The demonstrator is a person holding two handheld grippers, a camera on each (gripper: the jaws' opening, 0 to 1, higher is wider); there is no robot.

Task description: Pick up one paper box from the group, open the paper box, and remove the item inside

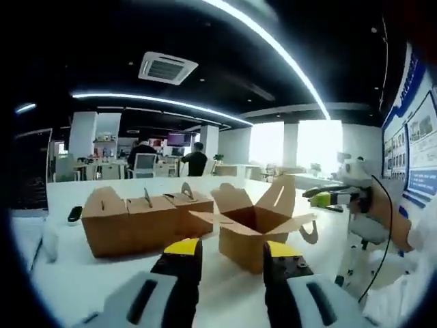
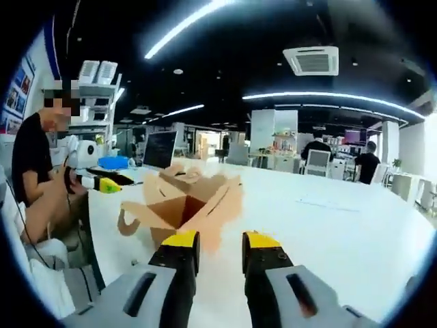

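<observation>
In the left gripper view the left gripper (image 1: 231, 256) rises from the near edge with its yellow-tipped jaws spread and nothing between them, hovering just in front of the open paper box (image 1: 254, 229), which stands on the white desk (image 1: 82, 283) with its four flaps folded outward and its inside dark; what lies within cannot be made out. Just left of it and touching its side sits a row of closed paper boxes (image 1: 140, 222), their tab handles standing upright on top. A small dark object (image 1: 75, 214) lies on the desk at the far left of that row. To the right, beyond the desk's edge, a seated person's hand (image 1: 365, 201) holds another gripper with yellow-green tips. In the right gripper view the right gripper (image 2: 220, 253) likewise has its jaws apart and grips nothing, poised near the same open paper box (image 2: 184, 208), seen from its other side with flaps splayed and a curved handle hanging at its left. The seated person (image 2: 37, 164) is at the far left, and a laptop (image 2: 160, 150) stands on the desk behind the box.
</observation>
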